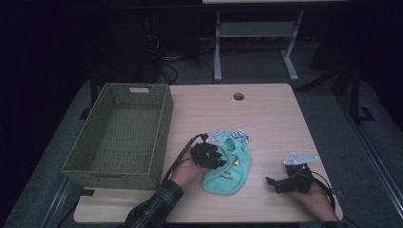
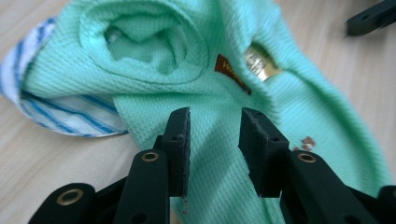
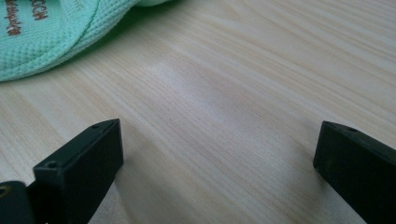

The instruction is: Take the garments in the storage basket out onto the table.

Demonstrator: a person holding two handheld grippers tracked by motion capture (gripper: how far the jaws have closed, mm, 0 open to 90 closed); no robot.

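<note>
A pale wooden table with a round cable hole near its far edge is shown in a dark room, with a green woven basket set along its left side. A mint-green garment, lying over a blue-striped cloth, is found near the front edge; over its left edge the left gripper is held, jaws slightly parted with a fold between them. The right gripper is held wide open over bare wood to the right, apart from the garment.

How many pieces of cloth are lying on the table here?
2. A green cloth lies near the table's front, under the left tool. A blue-and-white striped cloth peeks out from beneath its far edge. More could be hidden under the green one.
</note>
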